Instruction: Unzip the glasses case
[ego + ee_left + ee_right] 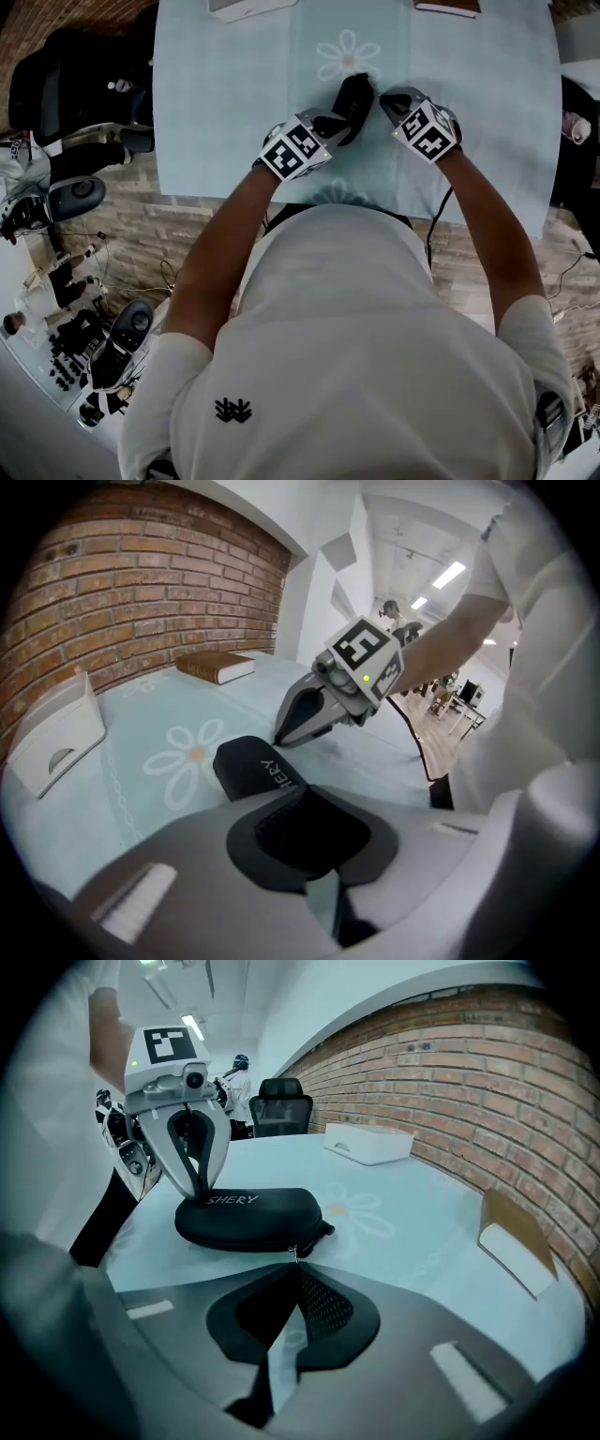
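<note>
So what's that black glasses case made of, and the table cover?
The glasses case seems to be a stiff shell in matte black fabric: it holds its domed shape and shows no glare. The table cover looks like pale blue printed cloth, perhaps plastic-coated, given its faint sheen.

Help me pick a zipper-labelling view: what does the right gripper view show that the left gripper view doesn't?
Right only: the small metal zipper pull pinched by the right hand-held gripper, and a black office chair. Left only: that gripper's marker cube. Both: the black oval glasses case, clamped by the left hand-held gripper, on the pale blue daisy tablecloth.
</note>
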### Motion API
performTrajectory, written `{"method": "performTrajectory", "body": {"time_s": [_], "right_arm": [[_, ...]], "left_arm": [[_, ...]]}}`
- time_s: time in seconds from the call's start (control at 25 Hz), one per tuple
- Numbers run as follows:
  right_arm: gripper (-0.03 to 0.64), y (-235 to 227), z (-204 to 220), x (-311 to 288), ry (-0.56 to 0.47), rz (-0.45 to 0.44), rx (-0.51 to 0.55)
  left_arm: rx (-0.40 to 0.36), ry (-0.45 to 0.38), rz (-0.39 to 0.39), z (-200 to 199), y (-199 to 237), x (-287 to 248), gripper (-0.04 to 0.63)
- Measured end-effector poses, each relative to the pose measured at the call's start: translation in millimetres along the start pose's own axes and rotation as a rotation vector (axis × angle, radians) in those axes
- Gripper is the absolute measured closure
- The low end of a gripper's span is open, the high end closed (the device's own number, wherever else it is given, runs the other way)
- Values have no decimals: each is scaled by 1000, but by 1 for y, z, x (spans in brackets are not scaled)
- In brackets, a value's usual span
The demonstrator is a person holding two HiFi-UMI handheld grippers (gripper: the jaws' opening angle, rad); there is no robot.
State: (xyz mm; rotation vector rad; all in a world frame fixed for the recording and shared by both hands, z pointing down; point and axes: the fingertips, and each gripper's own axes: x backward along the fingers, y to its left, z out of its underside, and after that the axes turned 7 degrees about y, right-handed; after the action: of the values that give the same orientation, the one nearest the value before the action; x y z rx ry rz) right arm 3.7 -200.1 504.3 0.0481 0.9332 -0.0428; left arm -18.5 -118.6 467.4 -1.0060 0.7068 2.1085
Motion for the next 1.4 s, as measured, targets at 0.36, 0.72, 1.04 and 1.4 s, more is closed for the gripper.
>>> {"method": "performTrajectory", "body": {"time_s": [0.36, 0.72, 1.04, 1.4], "right_arm": [[615, -15, -5, -8, 2, -34, 65], [615, -28, -18, -12, -2, -63, 135], [614, -35, -34, -21, 10, -100, 217], [612, -40, -40, -31, 21, -145, 294]], "left_arm": [[23, -11, 4, 0, 1, 2, 541], [34, -4, 26, -1, 1, 3, 542], [54, -35, 47, 4, 9, 5, 543], [88, -61, 65, 5, 10, 1, 543]]}}
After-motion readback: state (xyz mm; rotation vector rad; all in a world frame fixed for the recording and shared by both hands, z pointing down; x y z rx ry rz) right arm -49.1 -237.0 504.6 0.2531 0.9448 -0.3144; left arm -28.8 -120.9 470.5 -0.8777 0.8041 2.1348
